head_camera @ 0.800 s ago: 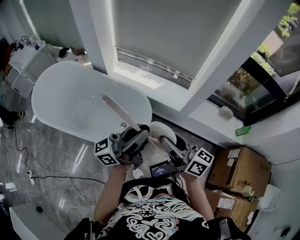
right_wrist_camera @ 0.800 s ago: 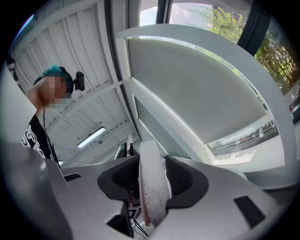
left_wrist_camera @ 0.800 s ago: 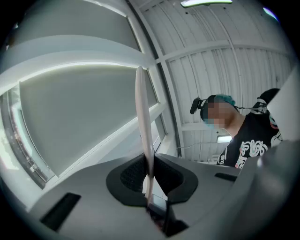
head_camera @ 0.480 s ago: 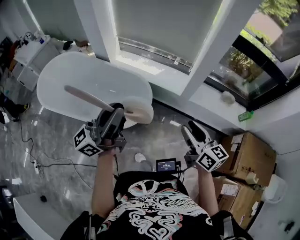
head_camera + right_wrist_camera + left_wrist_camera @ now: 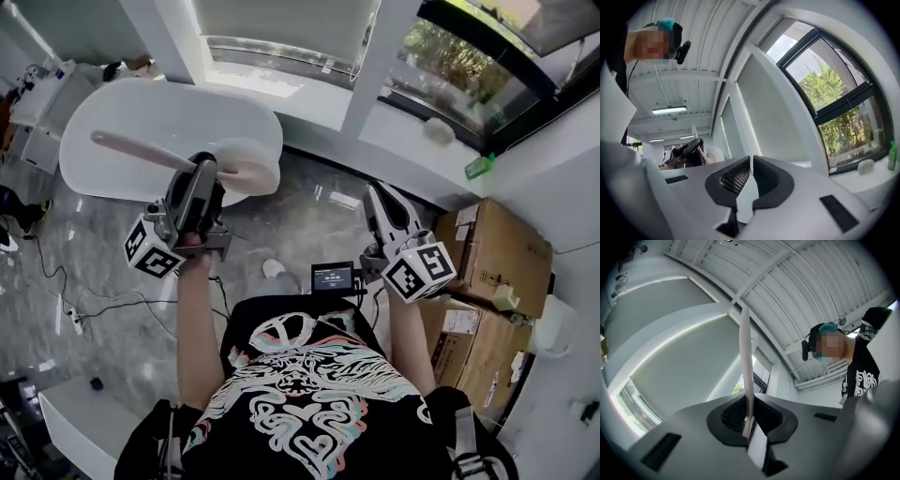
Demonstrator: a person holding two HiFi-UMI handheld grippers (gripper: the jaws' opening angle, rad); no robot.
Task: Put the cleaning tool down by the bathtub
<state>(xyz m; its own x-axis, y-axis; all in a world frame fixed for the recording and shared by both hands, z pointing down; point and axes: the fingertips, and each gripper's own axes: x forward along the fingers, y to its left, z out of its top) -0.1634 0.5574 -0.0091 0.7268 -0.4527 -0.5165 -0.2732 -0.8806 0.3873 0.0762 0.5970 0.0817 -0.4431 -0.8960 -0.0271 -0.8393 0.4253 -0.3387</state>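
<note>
The cleaning tool has a long pale handle [image 5: 136, 150] and a round white pad head [image 5: 251, 167]. My left gripper [image 5: 208, 169] is shut on the handle, holding the tool in the air over the near rim of the white bathtub [image 5: 122, 117]. In the left gripper view the handle [image 5: 745, 357] rises straight up from between the pads of that gripper [image 5: 749, 417]. My right gripper [image 5: 375, 194] hangs over the grey floor to the right, shut and empty. In the right gripper view, its jaws [image 5: 751, 171] meet with nothing between them, and the left gripper [image 5: 688, 151] shows far off.
Cardboard boxes [image 5: 487, 248] stand at the right. A green bottle [image 5: 479, 166] sits on the window sill. A white cabinet [image 5: 37, 112] is beyond the tub at the left. Cables [image 5: 66, 291] lie on the marble floor. A small screen device [image 5: 333, 278] hangs at the person's chest.
The two grippers have drawn apart. The left one carried the tool leftward, its handle swinging to point left over the tub. The right one moved right, away from the tool's head.
</note>
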